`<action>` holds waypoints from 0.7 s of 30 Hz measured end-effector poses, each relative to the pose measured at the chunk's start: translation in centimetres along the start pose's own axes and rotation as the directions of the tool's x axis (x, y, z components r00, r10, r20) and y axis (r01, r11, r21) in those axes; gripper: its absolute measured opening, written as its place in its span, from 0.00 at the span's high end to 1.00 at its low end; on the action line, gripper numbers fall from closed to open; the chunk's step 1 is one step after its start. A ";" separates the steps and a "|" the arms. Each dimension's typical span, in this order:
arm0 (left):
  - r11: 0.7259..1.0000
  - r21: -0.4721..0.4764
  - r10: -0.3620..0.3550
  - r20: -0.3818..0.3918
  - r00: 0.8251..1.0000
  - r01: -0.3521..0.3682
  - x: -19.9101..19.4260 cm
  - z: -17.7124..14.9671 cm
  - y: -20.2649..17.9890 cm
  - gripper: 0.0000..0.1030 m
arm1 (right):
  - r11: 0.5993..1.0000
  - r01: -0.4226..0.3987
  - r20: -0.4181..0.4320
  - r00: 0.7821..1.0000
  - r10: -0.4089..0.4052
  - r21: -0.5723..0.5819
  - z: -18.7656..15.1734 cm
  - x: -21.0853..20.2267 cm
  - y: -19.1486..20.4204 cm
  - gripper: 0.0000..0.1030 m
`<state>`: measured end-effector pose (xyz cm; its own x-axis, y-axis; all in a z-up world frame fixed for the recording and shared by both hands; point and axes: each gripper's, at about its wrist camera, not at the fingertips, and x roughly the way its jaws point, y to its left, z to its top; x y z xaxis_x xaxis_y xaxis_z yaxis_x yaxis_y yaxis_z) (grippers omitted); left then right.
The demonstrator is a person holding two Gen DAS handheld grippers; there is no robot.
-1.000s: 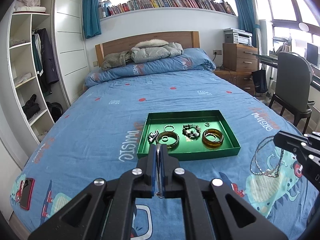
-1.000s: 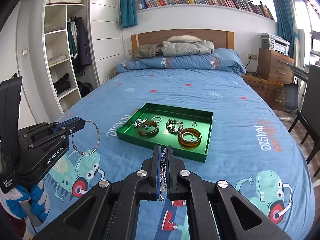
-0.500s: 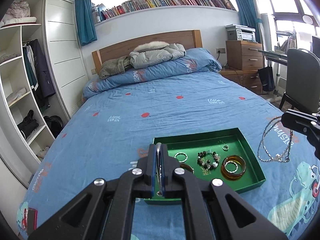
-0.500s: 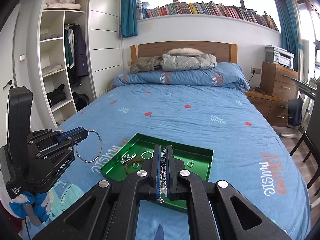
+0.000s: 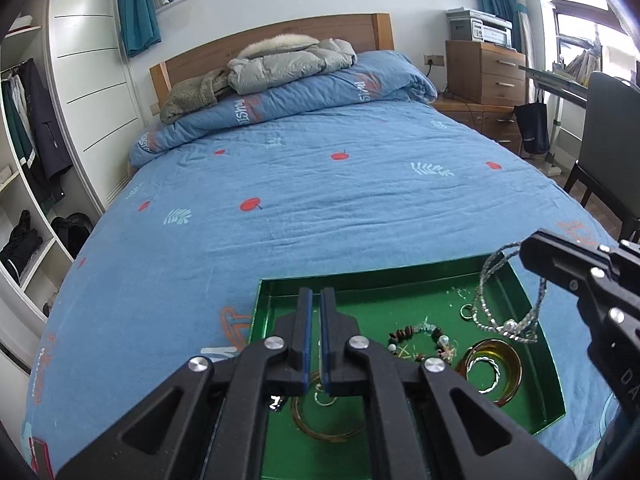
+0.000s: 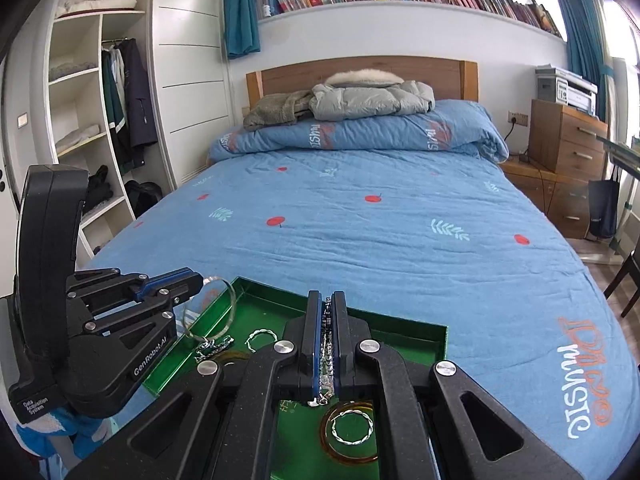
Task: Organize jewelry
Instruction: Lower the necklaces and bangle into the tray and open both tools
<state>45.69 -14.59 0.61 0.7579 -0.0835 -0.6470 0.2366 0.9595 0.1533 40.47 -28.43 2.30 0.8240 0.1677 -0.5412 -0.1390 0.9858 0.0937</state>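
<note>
A green tray (image 5: pixel 360 280) (image 6: pixel 400 326) lies on the blue bedspread, right under both grippers. In it are an amber bangle (image 5: pixel 514 384) (image 6: pixel 352 458), a dark beaded bracelet (image 5: pixel 400 334), a small ring (image 5: pixel 465 312) and twisted silver rings (image 6: pixel 256 334). My left gripper (image 5: pixel 316 296) (image 6: pixel 196 280) is shut on a thin silver bangle (image 6: pixel 230 304), which hangs over the tray's left rim. My right gripper (image 6: pixel 327 300) (image 5: pixel 528 248) is shut on a silver chain (image 5: pixel 508 320) (image 6: pixel 327 344), whose loop dangles over the tray's right half.
The blue bed (image 5: pixel 320 184) stretches ahead, with a folded duvet and jackets (image 5: pixel 288 60) at the headboard. Open wardrobe shelves (image 6: pixel 80 120) stand at the left. Wooden drawers with a printer (image 5: pixel 484 60) and a dark chair (image 5: pixel 608 152) are at the right.
Both grippers have moved forward and slightly down with their jewelry. The tray, well ahead a second ago, now lies beneath the fingertips. The jaws have stayed shut.
</note>
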 end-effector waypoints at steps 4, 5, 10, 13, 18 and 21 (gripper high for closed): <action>1.000 0.000 -0.012 -0.042 0.999 0.012 3.1 0.3 -0.7 0.97 | 1.000 -0.008 -0.056 0.998 0.009 0.024 -0.9 3.6 -0.9 0.96; 1.000 -0.003 -0.008 -0.055 0.998 0.008 3.8 0.4 -0.7 0.97 | 1.000 -0.007 -0.071 0.997 0.009 0.030 -1.1 4.4 -1.1 0.96; 0.999 -0.040 -0.014 -0.171 0.985 0.007 7.3 0.1 0.1 0.97 | 0.997 0.055 -0.188 0.981 -0.046 0.045 -2.1 8.2 -2.1 0.96; 0.999 -0.038 -0.021 -0.212 0.977 0.014 8.3 -0.5 0.4 0.97 | 0.993 0.075 -0.278 0.959 -0.048 0.086 -2.8 9.8 -3.4 0.95; 0.998 -0.055 -0.021 -0.224 0.974 0.009 7.8 -1.4 1.2 0.97 | 0.985 0.136 -0.391 0.917 -0.084 0.107 -4.9 11.4 -5.2 0.95; 0.998 -0.061 -0.010 -0.223 0.975 -0.004 7.3 -1.6 1.7 0.97 | 0.981 0.154 -0.408 0.908 -0.094 0.117 -5.9 11.1 -6.0 0.90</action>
<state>50.61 -13.12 -5.04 0.6008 -0.0312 -0.7988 0.1960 0.9745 0.1094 47.23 -32.48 -9.21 0.5371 0.0605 -0.8413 0.0548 0.9928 0.1063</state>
